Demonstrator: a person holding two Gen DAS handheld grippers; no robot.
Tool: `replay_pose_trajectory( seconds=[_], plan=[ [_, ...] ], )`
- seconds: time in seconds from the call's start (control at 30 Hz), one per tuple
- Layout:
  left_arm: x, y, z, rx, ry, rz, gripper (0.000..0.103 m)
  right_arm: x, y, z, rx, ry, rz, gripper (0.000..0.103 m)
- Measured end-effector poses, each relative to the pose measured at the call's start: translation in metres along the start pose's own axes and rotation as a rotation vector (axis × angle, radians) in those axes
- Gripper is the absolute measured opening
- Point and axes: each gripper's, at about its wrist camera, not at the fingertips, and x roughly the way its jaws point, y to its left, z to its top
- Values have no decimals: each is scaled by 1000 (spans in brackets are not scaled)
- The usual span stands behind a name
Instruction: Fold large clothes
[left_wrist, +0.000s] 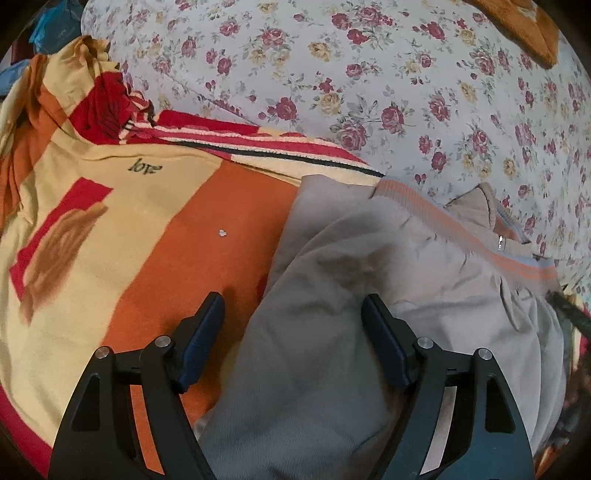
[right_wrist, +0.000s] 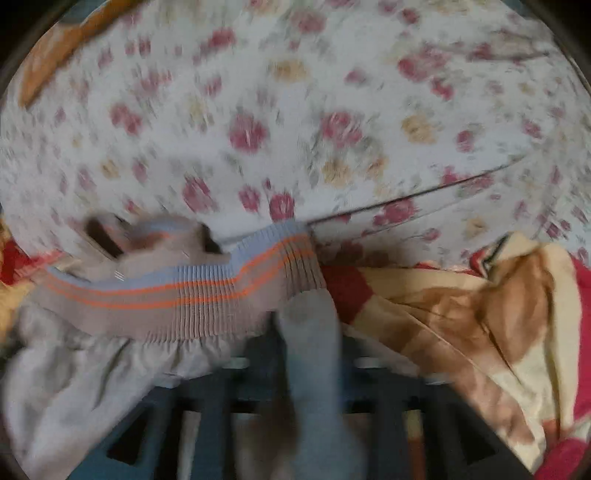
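We read the fold as partly done. Nearest in the left wrist view, the left hand-held gripper (left_wrist: 293, 314) stands open over the beige jacket (left_wrist: 332, 332), one finger above the jacket, the other above the orange and yellow blanket (left_wrist: 110, 221); nothing pinched. The jacket lies bunched on the blanket, its striped ribbed hem (left_wrist: 480, 240) toward the floral bedsheet (left_wrist: 369, 74) beyond.

In the right wrist view, heavily blurred, the right hand-held gripper (right_wrist: 306, 347) has a grey fold of the jacket draped between its fingers; we cannot tell if the pads press it. The hem sits just ahead. The jacket is still wrinkled, so smoothing and further folds remain, we judge.
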Motion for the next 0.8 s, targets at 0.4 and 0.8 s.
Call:
replay_pose_trajectory(
  seconds=[0.4,0.8],
  plan=[
    [-59,33,-27,-72,37,-207,78,-112,-5,-106,-72,9,23,79],
    [-57,71,-71,-210,132,-291,79,-82,-13,-140,51,76,205,54]
  ],
)
